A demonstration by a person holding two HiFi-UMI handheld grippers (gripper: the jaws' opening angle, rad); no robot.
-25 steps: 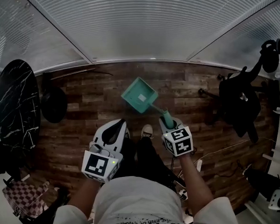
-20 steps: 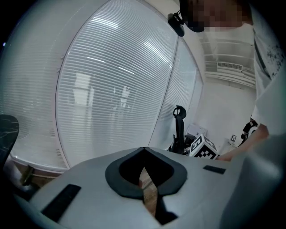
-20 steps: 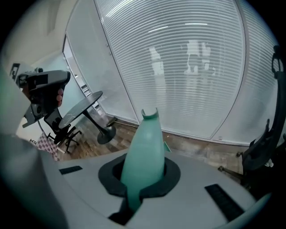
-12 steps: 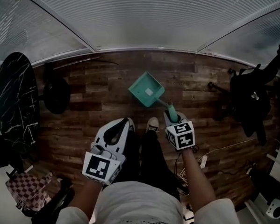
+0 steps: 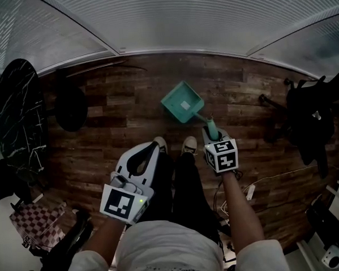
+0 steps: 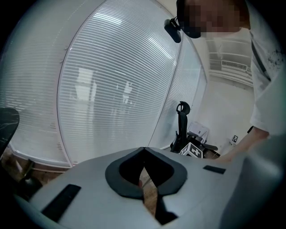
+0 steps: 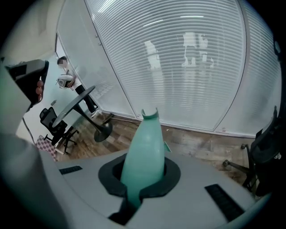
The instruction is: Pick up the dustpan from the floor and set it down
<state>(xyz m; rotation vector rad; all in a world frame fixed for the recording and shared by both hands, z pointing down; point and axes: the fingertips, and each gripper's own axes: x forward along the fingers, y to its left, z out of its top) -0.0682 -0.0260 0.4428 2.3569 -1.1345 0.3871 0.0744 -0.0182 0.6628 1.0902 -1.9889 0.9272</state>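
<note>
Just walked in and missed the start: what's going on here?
A person stands on a wood floor with a gripper in each hand. The right gripper is shut on the handle of a teal dustpan, its pan out ahead of the shoes. The left gripper is shut and empty.

Teal dustpan (image 5: 182, 103), handle (image 7: 144, 147) clamped in the right gripper (image 5: 210, 130), pan end toward the wooden floor (image 5: 128, 106).

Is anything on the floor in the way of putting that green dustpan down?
Nothing visible. The right claw grips the dustpan by its handle. The wooden floor around the pan looks bare, and the person's shoes and the table base sit clear.
</note>
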